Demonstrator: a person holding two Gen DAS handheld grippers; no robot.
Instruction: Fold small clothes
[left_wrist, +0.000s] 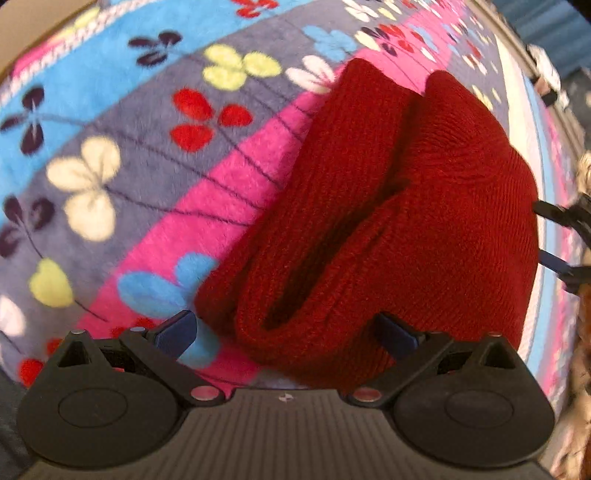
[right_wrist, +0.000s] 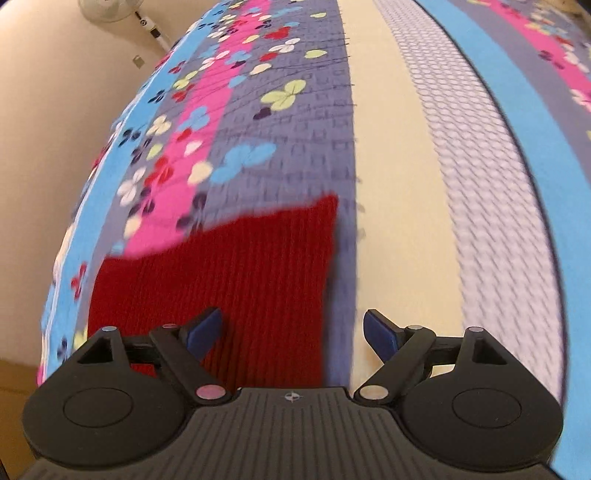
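Both claws (left_wrist: 286, 332) (right_wrist: 293, 332) spread wide over ribbed red knit (left_wrist: 388, 221), seemingly folded, on fleecy floral blanket (left_wrist: 129, 147).

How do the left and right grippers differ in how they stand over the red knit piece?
The left gripper has the bunched end of the red knit piece between its jaws; the right gripper straddles the piece's flat side edge, with blanket under its other finger. The left view is sharp, the right blurred. Both stand open and grip nothing.

One red knitted garment (left_wrist: 406, 206) – one flowered blanket (left_wrist: 147, 155) – two tools: left tool (left_wrist: 286, 332), right tool (right_wrist: 293, 332)
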